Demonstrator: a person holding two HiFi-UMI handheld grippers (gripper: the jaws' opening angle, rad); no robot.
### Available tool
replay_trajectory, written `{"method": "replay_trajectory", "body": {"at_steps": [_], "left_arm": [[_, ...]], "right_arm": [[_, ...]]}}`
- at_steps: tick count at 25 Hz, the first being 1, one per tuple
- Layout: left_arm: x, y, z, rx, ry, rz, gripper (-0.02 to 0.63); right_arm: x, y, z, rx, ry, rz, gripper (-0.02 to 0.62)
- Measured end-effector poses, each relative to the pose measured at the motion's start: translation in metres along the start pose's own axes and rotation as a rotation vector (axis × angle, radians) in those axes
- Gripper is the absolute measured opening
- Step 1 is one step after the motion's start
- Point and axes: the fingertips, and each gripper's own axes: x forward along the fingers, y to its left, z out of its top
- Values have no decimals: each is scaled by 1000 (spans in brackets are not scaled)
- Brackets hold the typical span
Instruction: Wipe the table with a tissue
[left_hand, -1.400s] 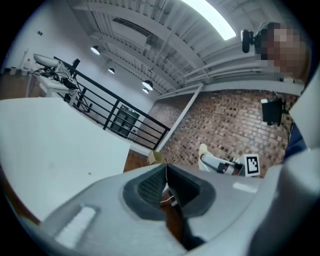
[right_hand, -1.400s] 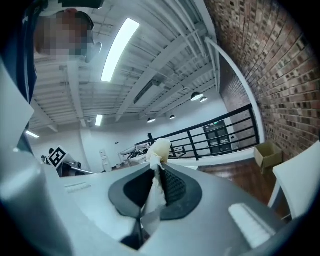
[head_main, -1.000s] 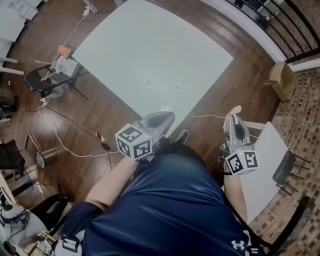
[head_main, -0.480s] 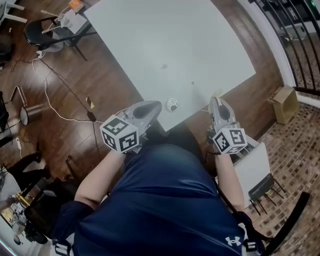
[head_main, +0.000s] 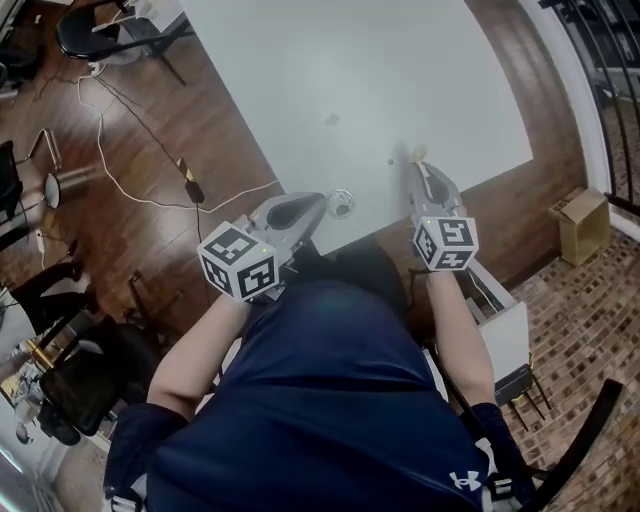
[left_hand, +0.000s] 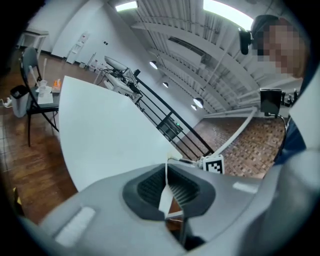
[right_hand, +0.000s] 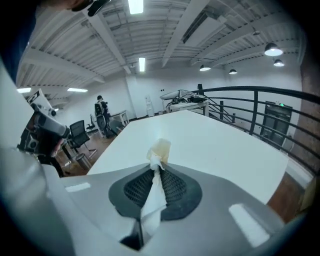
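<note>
Right claw (head_main: 417, 172) clamped on tissue (right_hand: 159, 150). Crumpled tissue tip pokes past jaws, over near-right part of white bench (head_main: 400, 60). Left claw (head_main: 318, 204) has jaws pressed together, at bench's near edge, left of right claw.

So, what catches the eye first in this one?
The big white table fills the upper part of the head view. The right gripper sits over its near edge, jaws shut on a tissue whose tip looks yellowed. A couple of small spots mark the tabletop close by.
</note>
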Motion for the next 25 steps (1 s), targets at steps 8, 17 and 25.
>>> {"method": "replay_trajectory", "body": {"at_steps": [8, 17, 25], "left_arm": [[4, 7, -9, -72, -31, 37, 11], [-13, 28, -12, -141, -74, 88, 11], [-16, 35, -10, -163, -92, 93, 11]], "right_arm": [[34, -7, -18, -268, 141, -20, 15], [49, 7, -35, -419, 246, 64, 14], [51, 6, -36, -379, 257, 70, 14]]}}
